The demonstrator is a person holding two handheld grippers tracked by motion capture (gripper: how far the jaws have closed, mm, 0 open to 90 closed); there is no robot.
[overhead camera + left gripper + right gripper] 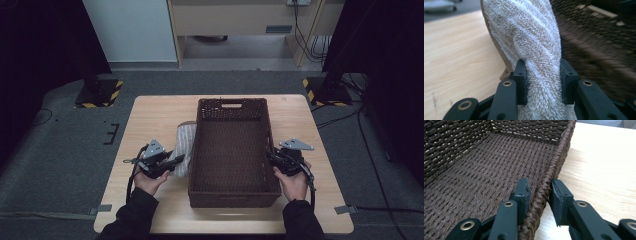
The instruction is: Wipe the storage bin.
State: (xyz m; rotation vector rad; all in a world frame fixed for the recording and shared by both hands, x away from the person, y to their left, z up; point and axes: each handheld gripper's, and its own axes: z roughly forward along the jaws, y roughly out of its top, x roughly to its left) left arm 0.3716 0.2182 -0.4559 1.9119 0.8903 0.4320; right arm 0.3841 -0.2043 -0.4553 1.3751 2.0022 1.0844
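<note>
High view: left hand-held gripper (176,161) clamps towel (184,145) on counter (150,117), flush against wicker basket (232,192) left wall. Right hand-held gripper (272,156) pinches basket's right rim; bare counter beyond.

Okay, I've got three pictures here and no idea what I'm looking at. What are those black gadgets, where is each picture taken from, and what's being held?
A person sits at a wooden table and holds a hand tool in each hand: a gripper with two black jaws that pinch things. The wide picture comes from a camera fixed above the table, looking down. The other two come from small cameras riding on the grippers, each looking along its own jaws.

On the table stand a dark brown woven basket, with nothing in it, and a pale towel lying beside its left wall.

The left gripper has its jaws pinched on the bunched towel. The right gripper straddles the basket's right rim, one jaw inside, one outside, clamped on the wicker.

It looks as if the towel may be meant for the basket while the other hand steadies it.
</note>
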